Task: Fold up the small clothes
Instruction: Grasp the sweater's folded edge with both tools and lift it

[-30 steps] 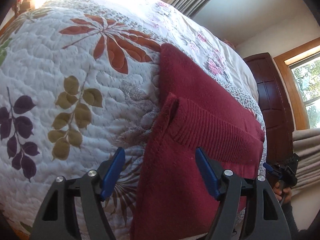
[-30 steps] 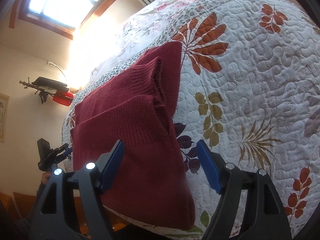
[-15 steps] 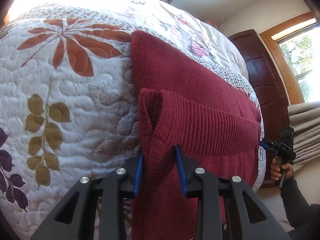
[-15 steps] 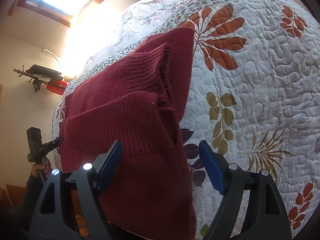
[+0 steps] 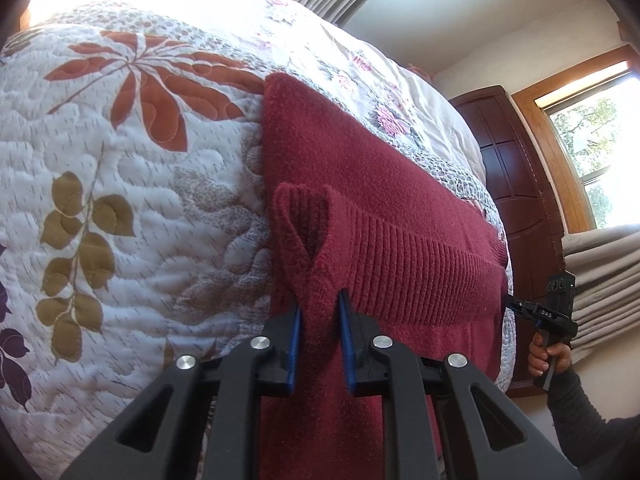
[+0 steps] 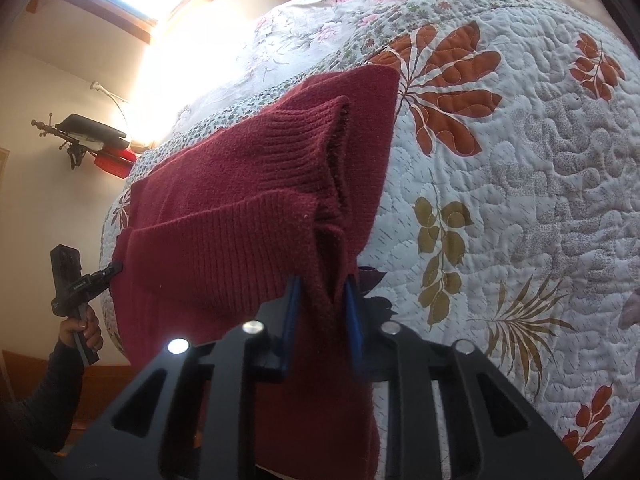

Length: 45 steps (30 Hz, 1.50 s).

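We have a dark red knit sweater (image 5: 372,184) lying across the quilted floral bedspread (image 5: 120,168), its lower part hanging over the bed's edge toward us. Our left gripper (image 5: 320,312) is clamped on a bunched corner of the ribbed hem, the blue pads pinching a thick ridge of knit just below an open loop of fabric. Our right gripper (image 6: 322,292) is likewise closed on the sweater at the opposite corner of the same ribbed band, where several layers gather into a fold. We judge the garment soft, limp and fairly thick: it will sag between our two holds, stretch if we pull unevenly, and drag on the textured quilt rather than slide. The ribbed band is the firmest part, so the corners we have look like the right places to hold. The risk is catching only the top layer, letting the underside slip out and spoil the fold as we carry it over.
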Motion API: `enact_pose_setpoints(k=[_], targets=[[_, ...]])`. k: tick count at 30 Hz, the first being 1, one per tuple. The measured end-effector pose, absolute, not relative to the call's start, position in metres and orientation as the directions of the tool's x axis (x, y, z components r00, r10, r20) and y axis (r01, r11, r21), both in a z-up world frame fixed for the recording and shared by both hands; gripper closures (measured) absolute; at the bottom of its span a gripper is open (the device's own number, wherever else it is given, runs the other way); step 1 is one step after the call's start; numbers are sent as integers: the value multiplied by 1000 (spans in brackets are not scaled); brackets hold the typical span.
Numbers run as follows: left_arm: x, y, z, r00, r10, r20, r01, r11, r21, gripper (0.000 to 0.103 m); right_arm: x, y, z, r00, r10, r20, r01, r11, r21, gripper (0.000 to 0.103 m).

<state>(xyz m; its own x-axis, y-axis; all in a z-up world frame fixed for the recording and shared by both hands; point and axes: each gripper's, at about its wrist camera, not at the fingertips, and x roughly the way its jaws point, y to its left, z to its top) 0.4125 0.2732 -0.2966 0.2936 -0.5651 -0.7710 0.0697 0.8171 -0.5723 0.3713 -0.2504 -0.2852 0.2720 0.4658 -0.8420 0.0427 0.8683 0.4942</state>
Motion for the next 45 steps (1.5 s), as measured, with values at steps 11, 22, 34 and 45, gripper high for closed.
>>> enact_pose_setpoints(k=[11, 22, 34, 45], targets=[[379, 264, -243, 458, -469, -755, 114, 873, -473, 93, 346, -242, -229, 409, 421, -810, 24, 882, 471, 97], [365, 263, -148, 637, -458, -620, 225, 880, -418, 93, 342, -250, -143, 569, 409, -714, -23, 875, 484, 97], [468, 256, -143, 619, -492, -613, 270, 865, -422, 93, 437, -264, -131, 594, 407, -694, -21, 870, 492, 97], [558, 248, -194, 514, -500, -697, 221, 862, -456, 93, 515, -277, -188, 513, 389, -765, 83, 865, 495, 97]])
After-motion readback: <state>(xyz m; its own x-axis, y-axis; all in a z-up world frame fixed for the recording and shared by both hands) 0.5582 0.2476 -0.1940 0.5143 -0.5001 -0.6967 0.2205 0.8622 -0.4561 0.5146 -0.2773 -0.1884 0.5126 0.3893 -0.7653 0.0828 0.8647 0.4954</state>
